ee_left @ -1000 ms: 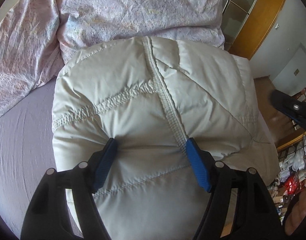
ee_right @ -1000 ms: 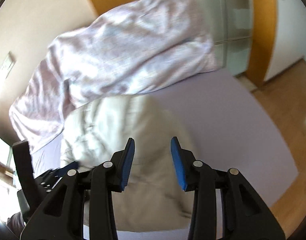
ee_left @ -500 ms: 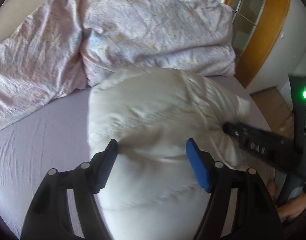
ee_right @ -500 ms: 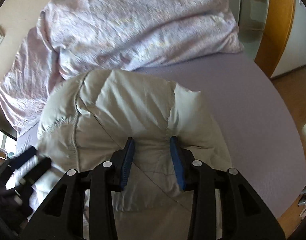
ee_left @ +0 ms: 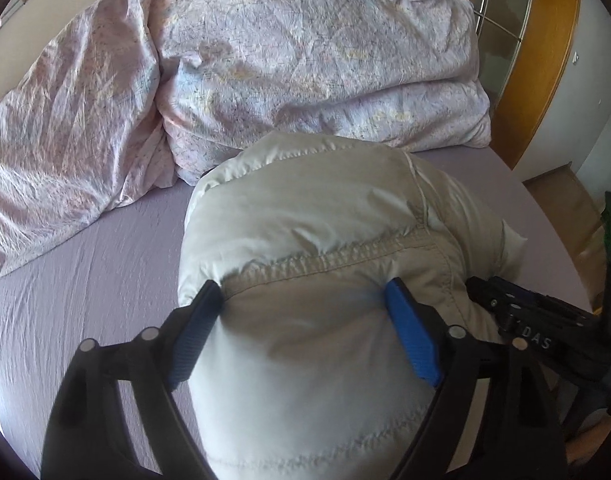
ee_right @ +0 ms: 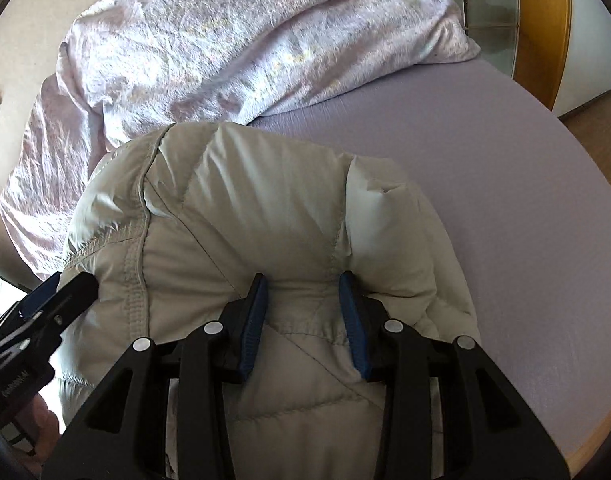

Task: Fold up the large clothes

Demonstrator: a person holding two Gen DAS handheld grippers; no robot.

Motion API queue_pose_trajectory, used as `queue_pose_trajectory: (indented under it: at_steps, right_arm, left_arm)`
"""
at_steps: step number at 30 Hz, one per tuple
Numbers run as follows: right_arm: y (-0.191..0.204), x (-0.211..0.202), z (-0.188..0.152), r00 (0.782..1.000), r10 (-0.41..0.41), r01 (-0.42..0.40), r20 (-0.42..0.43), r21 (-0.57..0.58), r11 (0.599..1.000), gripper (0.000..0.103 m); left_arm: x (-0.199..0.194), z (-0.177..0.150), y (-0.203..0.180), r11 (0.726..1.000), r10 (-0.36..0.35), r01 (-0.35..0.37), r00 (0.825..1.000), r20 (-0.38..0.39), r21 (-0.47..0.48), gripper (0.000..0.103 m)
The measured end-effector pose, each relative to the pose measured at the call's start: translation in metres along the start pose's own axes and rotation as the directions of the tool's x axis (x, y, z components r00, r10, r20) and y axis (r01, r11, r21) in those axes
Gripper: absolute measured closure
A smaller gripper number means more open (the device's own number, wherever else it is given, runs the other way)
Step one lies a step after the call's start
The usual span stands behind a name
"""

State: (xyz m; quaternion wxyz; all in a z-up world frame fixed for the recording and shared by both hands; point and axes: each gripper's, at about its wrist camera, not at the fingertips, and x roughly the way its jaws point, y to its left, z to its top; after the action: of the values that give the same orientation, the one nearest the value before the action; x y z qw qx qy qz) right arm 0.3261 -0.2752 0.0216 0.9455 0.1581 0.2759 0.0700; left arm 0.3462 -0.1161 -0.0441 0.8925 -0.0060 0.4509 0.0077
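Pale beige quilted down jacket (ee_left: 317, 248), puffy and bunched into a rounded mound, lying on the lilac bed sheet (ee_left: 105, 280) toward the near edge of the bed. Stitched seams crossing the shell: a thick gathered seam running from 9 to 3 o'clock in the left view, diagonal quilting lines in the right view. Whiter patch of lining or fabric at 2 o'clock on the mound in the right view. Left claw (ee_left: 303, 304) spread wide, blue pads pressed into the jacket on either side of a broad bulge. Right claw (ee_right: 303, 300) narrower, pinching a fold of the jacket between its pads. Crumpled pink patterned duvet (ee_left: 265, 60) heaped at 12 o'clock, just beyond the jacket, touching its far edge.
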Motion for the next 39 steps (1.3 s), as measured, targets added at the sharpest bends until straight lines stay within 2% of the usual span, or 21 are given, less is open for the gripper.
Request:
queue_pose_trajectory:
  at_steps: [18, 22, 24, 26, 27, 29, 30, 32, 34, 37, 39]
  right_arm:
    - [-0.003, 0.012, -0.006, 0.999, 0.031, -0.031, 0.026, -0.011, 0.999, 0.065]
    - [-0.003, 0.009, 0.001, 0.999, 0.039, -0.039, 0.000, -0.016, 0.999, 0.063]
    - [-0.003, 0.005, 0.005, 0.999, 0.053, -0.053, -0.009, -0.021, 0.998, 0.057]
    - [-0.001, -0.004, 0.008, 0.998, 0.068, -0.068, 0.004, -0.029, 0.997, 0.041]
    - [0.000, -0.008, 0.009, 0.997, 0.073, -0.073, 0.018, -0.033, 0.997, 0.036]
    - [0.002, -0.021, 0.010, 0.991, 0.108, -0.105, 0.082, -0.039, 0.994, 0.018]
    - [0.000, -0.027, 0.012, 0.987, 0.122, -0.119, 0.109, -0.033, 0.992, 0.017]
    - [0.000, -0.030, 0.017, 0.989, 0.093, -0.089, 0.118, -0.036, 0.995, 0.017]
    - [0.000, -0.026, 0.024, 0.995, 0.047, -0.044, 0.090, -0.036, 0.998, 0.018]
    - [-0.009, -0.014, 0.032, 1.000, 0.001, -0.001, 0.030, 0.005, 1.000, 0.034]
    - [-0.014, -0.007, 0.032, 1.000, 0.000, 0.000, 0.014, 0.014, 1.000, 0.039]
  left_arm:
    - [0.028, -0.013, 0.009, 0.999, 0.017, -0.016, 0.999, 0.037, -0.036, 0.006]
    - [0.030, -0.015, 0.007, 0.999, 0.031, -0.030, 0.999, 0.041, -0.030, 0.005]
    - [0.029, -0.016, 0.006, 0.999, 0.035, -0.034, 0.999, 0.041, -0.025, 0.005]
    - [0.029, -0.017, 0.006, 0.999, 0.039, -0.038, 0.998, 0.044, -0.019, 0.005]
    - [0.029, -0.017, 0.006, 0.999, 0.040, -0.039, 0.998, 0.044, -0.018, 0.005]
    - [0.028, -0.017, 0.006, 0.999, 0.041, -0.041, 0.998, 0.043, -0.019, 0.005]
    - [0.028, -0.017, 0.006, 0.999, 0.041, -0.040, 0.998, 0.043, -0.020, 0.005]
    - [0.028, -0.017, 0.006, 0.999, 0.040, -0.039, 0.998, 0.043, -0.021, 0.005]
    - [0.028, -0.017, 0.006, 0.999, 0.041, -0.040, 0.998, 0.043, -0.023, 0.005]
    - [0.028, -0.017, 0.006, 0.999, 0.042, -0.041, 0.998, 0.043, -0.024, 0.005]
    - [0.028, -0.016, 0.006, 0.999, 0.042, -0.041, 0.998, 0.043, -0.025, 0.005]
